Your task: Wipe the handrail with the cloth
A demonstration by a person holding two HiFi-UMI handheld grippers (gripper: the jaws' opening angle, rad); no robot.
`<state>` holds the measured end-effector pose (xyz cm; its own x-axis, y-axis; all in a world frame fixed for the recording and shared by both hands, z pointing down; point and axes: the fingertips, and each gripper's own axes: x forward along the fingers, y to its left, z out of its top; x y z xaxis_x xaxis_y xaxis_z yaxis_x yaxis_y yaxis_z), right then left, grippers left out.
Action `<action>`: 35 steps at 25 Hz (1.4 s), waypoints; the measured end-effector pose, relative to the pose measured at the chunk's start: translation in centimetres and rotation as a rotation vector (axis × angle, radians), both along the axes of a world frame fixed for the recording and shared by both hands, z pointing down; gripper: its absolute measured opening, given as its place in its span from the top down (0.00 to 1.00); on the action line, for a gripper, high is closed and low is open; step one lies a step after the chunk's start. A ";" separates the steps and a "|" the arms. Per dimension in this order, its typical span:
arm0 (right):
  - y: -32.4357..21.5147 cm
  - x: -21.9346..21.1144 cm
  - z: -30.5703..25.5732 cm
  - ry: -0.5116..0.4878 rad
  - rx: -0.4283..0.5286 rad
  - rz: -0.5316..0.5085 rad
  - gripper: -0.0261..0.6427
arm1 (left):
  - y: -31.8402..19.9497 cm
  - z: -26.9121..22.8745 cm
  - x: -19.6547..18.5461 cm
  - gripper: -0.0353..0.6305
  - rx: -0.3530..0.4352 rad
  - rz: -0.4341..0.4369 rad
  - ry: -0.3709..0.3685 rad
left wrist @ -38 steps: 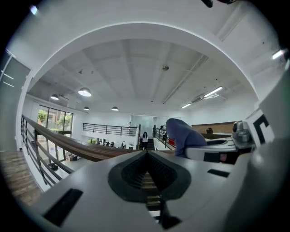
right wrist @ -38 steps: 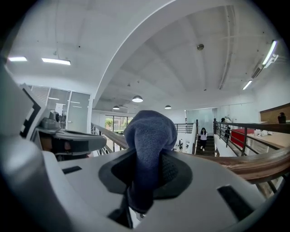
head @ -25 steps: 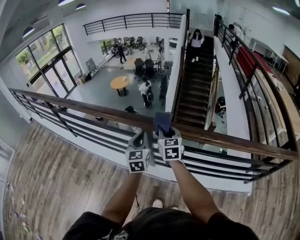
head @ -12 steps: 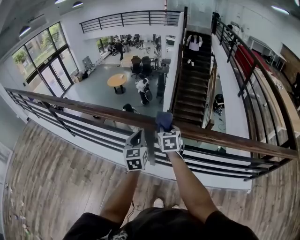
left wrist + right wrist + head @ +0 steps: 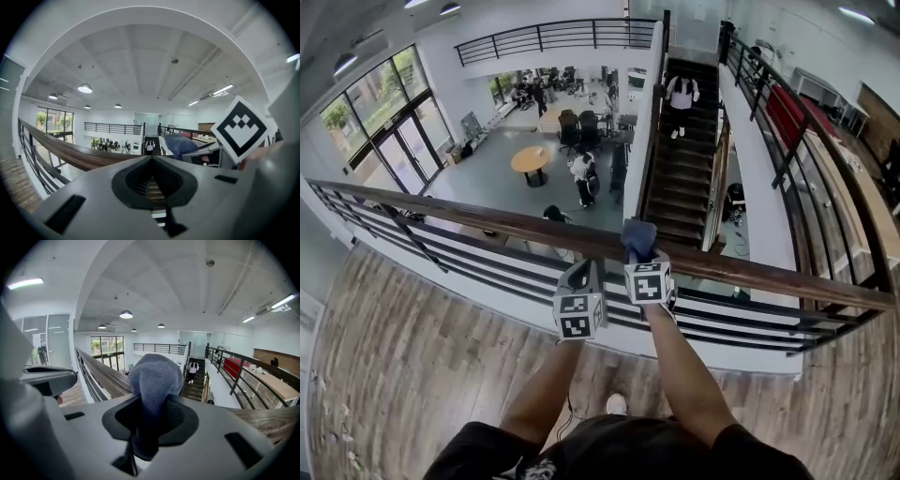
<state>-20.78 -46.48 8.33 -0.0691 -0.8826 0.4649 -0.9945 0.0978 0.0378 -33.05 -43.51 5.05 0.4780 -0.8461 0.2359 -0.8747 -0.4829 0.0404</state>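
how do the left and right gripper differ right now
The right gripper is shut on the blue cloth; the left gripper is shut on nothing. The right gripper holds its cloth on the handrail; the left gripper sits just short of it. Both carry a marker cube.

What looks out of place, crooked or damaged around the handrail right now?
Nothing stands out. The wooden handrail runs unbroken across the view. The blue cloth is clamped in the right gripper and sits on top of the rail. The left gripper is shut and empty just beside it.
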 end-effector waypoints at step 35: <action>14.2 31.3 -0.2 0.054 0.006 0.114 0.83 | 11.7 -0.3 29.7 0.94 0.022 0.174 -0.110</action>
<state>10.51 -32.27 8.13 0.0566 -0.8862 0.4599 -0.9956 -0.0158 0.0922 -3.31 -31.86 4.72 0.5902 -0.7583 0.2766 -0.7763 -0.6272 -0.0629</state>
